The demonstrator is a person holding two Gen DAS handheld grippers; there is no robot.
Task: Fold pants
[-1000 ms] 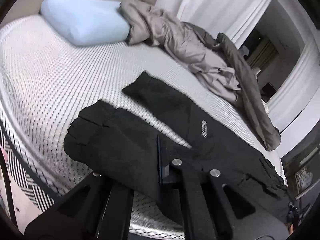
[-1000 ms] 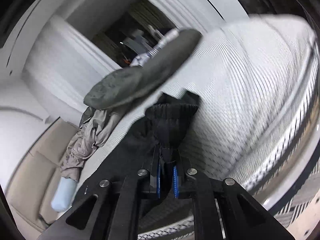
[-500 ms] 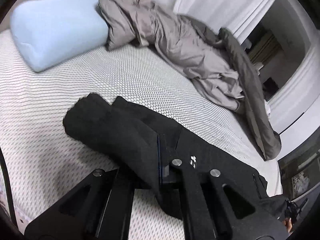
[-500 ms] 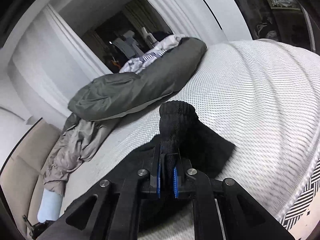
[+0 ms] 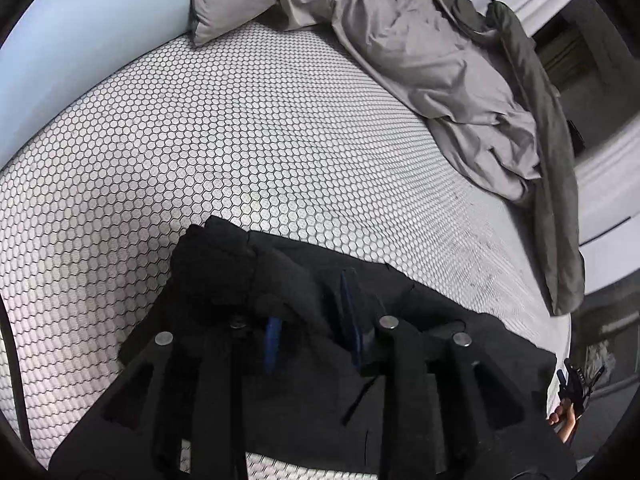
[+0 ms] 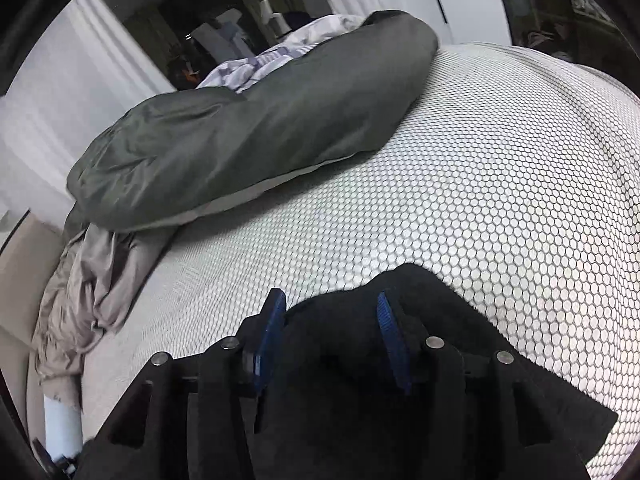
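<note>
Left hand-held gripper (image 5: 312, 320): jaws opening, black pants (image 5: 420, 360) bunched between and under the blue pads; contact hard to judge, black on black. Right hand-held gripper (image 6: 334, 332): jaws opening, pads clear of the pants cloth between them. Pants lie on the honeycomb-patterned bed (image 5: 240, 140), near edge hidden by gripper frames. Beyond: grey duvet (image 5: 440, 60), dark green pillow (image 6: 260, 128), pale blue pillow (image 5: 80, 40) cut off.

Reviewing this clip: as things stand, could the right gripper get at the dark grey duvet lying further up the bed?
Probably yes. Only bare mattress lies between the right gripper and the dark grey duvet; its jaws are opening, and the black pants between them look released.
</note>
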